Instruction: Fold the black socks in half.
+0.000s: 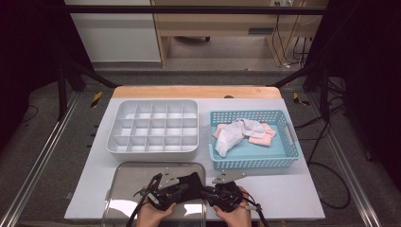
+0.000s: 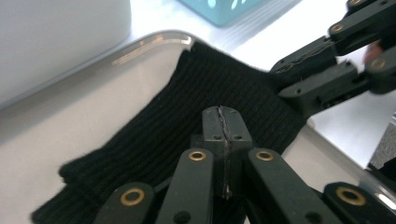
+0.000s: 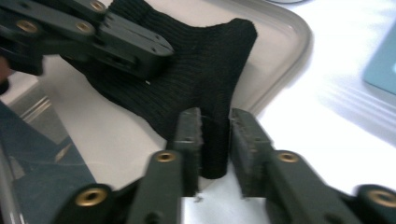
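- The white table (image 1: 94, 189) carries all the things, and the person's two hands come in at 6 o'clock.
- The white divided organizer (image 1: 152, 128) stands at 10 o'clock from the grippers, with many small compartments.
- The light blue basket (image 1: 254, 160) stands just beside it, at 1 o'clock from the grippers, and holds white and pink cloths (image 1: 241, 132).
- The metal tray (image 1: 127, 187) lies at 6 o'clock of the organizer, near the table's front edge.
- The black knitted sock (image 2: 196, 107) lies on the right part of the tray, and one end of it reaches over the tray's rim toward 3 o'clock.
- The left gripper (image 2: 226, 122) has its jaws pressed together on the sock, with a thin fold of knit between them.
- The right gripper (image 3: 215, 128) holds the sock's narrow end between its jaws, just outside the tray's rim.
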Tool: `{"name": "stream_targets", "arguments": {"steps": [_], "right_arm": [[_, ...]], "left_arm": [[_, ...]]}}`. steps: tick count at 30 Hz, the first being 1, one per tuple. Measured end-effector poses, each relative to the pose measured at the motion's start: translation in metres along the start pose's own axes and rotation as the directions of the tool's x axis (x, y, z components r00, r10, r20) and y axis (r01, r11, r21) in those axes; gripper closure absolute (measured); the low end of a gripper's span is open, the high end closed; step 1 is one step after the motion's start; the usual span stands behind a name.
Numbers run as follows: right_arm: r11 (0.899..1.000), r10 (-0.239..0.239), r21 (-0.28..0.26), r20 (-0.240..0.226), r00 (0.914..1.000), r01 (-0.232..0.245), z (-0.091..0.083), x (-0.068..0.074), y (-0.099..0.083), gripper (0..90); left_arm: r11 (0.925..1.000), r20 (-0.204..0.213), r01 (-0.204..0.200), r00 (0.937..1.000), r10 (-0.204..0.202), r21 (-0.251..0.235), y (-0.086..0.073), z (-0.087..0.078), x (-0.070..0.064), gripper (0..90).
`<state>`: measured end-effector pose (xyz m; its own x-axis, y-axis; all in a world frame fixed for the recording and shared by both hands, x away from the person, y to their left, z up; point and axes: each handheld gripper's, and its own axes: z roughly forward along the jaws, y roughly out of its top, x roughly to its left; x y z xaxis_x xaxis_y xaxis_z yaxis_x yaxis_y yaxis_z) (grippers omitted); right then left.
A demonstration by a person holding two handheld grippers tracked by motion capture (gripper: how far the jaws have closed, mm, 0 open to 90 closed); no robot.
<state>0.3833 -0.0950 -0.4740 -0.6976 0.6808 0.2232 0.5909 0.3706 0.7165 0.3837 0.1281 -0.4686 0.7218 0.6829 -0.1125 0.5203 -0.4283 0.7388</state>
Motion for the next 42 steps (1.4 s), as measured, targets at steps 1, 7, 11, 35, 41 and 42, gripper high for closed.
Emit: {"name": "stream_targets", "arguments": {"steps": [1, 7, 11, 35, 41, 42], "right_arm": [[1.000, 0.004, 0.005, -0.009, 1.0000, -0.004, 0.000, 0.000, 0.001, 83.1], [1.000, -0.021, -0.023, -0.022, 0.9995, 0.021, -0.011, 0.005, 0.013, 86.5], [0.998, -0.056, -0.042, -0.031, 0.9980, 0.054, -0.016, 0.012, 0.021, 86.4], [0.992, -0.121, -0.038, -0.029, 0.9922, 0.120, -0.012, 0.028, 0.039, 86.6], [0.979, -0.202, -0.036, -0.117, 0.9724, 0.199, 0.010, 0.056, 0.056, 86.6], [0.977, -0.212, -0.030, -0.127, 0.9690, 0.210, 0.015, 0.059, 0.056, 86.6]], "left_arm": [[1.0000, -0.001, -0.001, 1.0000, 0.001, 0.001, 0.000, 0.001, 0.000, 89.1], [0.9998, 0.011, 0.020, 0.9997, -0.020, 0.007, 0.001, 0.001, 0.002, 89.0], [0.9990, 0.015, 0.043, 0.9990, -0.043, -0.012, 0.003, -0.005, 0.005, 88.6], [0.9907, -0.079, 0.136, 0.9876, -0.135, 0.000, -0.038, -0.039, 0.042, 89.0], [0.9928, -0.076, 0.120, 0.9899, -0.120, 0.000, -0.037, -0.036, 0.038, 89.0], [0.9932, -0.076, 0.117, 0.9903, -0.116, 0.002, -0.037, -0.036, 0.038, 89.0]]}}
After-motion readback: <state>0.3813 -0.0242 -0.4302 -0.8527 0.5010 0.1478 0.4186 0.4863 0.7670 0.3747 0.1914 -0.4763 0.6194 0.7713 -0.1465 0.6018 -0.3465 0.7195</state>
